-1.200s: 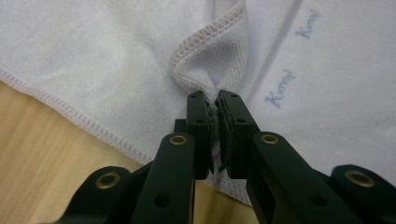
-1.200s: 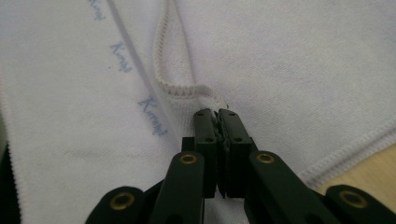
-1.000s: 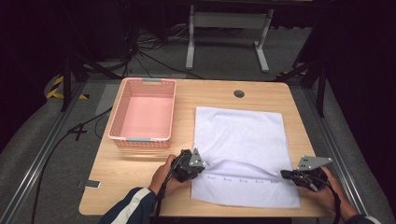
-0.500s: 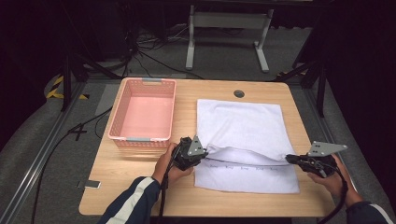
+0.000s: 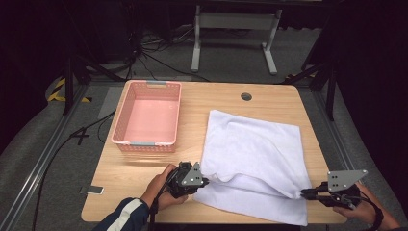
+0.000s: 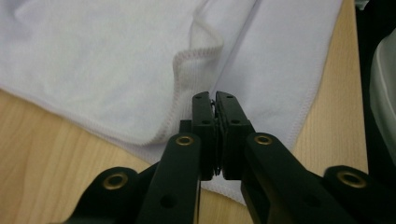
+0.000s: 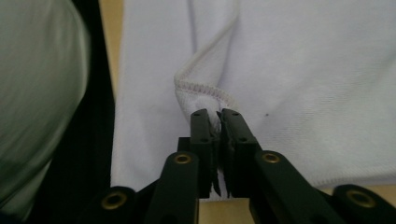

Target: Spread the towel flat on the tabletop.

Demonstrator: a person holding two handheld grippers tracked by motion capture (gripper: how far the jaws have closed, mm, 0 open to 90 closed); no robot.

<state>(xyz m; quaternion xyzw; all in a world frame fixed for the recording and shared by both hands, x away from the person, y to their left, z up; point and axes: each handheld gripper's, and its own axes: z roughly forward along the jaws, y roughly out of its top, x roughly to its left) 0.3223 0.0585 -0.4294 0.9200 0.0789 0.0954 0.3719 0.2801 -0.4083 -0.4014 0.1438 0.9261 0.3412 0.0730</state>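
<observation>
A pink basket (image 5: pixel 146 118) sits far left on the wooden table (image 5: pixel 269 98). Right of it lies the white towel (image 5: pixel 255 154), its near edge lifted. The left gripper (image 5: pixel 204 181) pinches the near-left corner, jaws clamped. The right gripper (image 5: pixel 304 194) holds the near-right corner, its 2 jaws having just eased slightly, cloth between them.

No words, numbers or signs to read. White towel (image 5: pixel 260 154) plain, no label seen. Pink basket (image 5: pixel 147 117) plain. Wooden table (image 5: pixel 144 173) plain. Small flat thing (image 5: pixel 94 190) at table edge too tiny to read.
</observation>
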